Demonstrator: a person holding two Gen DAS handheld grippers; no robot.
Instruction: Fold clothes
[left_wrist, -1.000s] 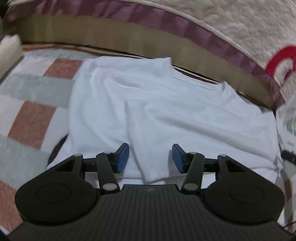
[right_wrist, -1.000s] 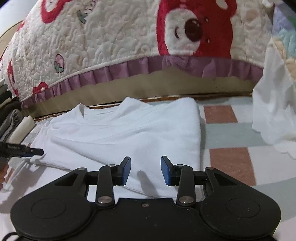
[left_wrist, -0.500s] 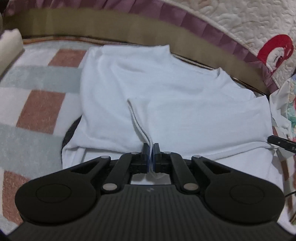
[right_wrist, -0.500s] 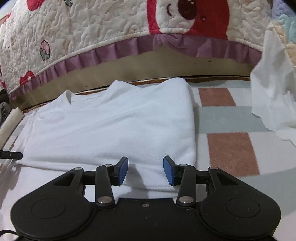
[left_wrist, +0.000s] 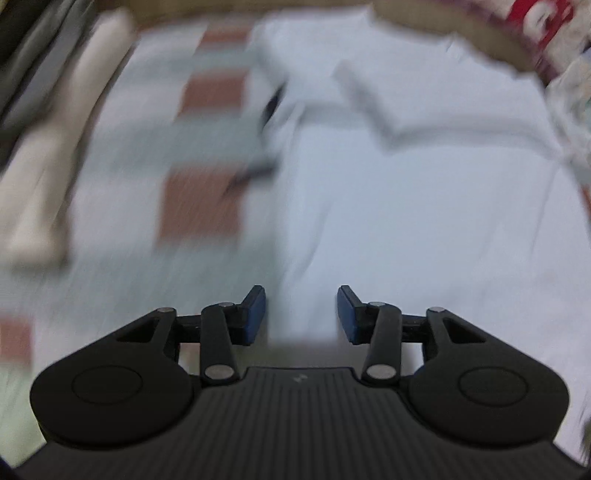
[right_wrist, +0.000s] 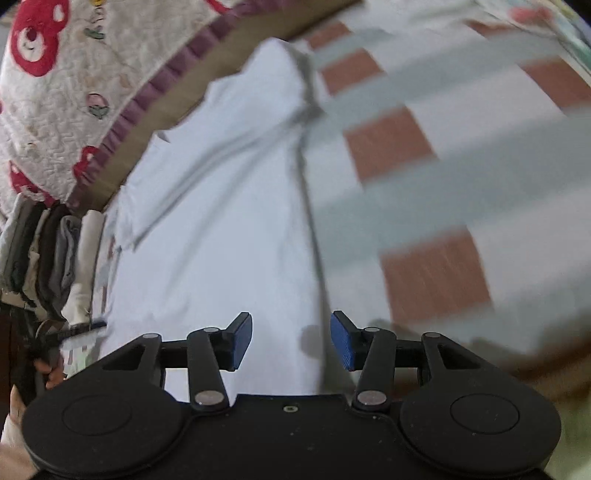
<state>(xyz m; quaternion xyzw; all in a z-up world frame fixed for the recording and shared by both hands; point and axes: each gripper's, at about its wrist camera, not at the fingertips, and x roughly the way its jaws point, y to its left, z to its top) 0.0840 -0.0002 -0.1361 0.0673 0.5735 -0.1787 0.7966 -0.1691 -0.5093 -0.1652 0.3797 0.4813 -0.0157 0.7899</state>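
A white T-shirt (left_wrist: 406, 206) lies flat on a checked blanket, with a sleeve (left_wrist: 373, 99) folded in over its body. The left wrist view is blurred by motion. My left gripper (left_wrist: 301, 314) is open and empty, just above the shirt's near left edge. The shirt also shows in the right wrist view (right_wrist: 221, 221), long side running away from me. My right gripper (right_wrist: 291, 339) is open and empty above the shirt's right edge near its hem.
The checked blanket (right_wrist: 424, 155) of white, grey and brown squares lies under the shirt. A quilted bedspread with red bears (right_wrist: 55, 74) hangs along the far side. A stack of folded clothes (right_wrist: 40, 258) stands at the left. White cloth (left_wrist: 572, 110) lies at the right.
My left gripper was shut on the sleeve half a second ago; it has let go and now stands open, pulled back. Both grippers have swung to the shirt's lower end.
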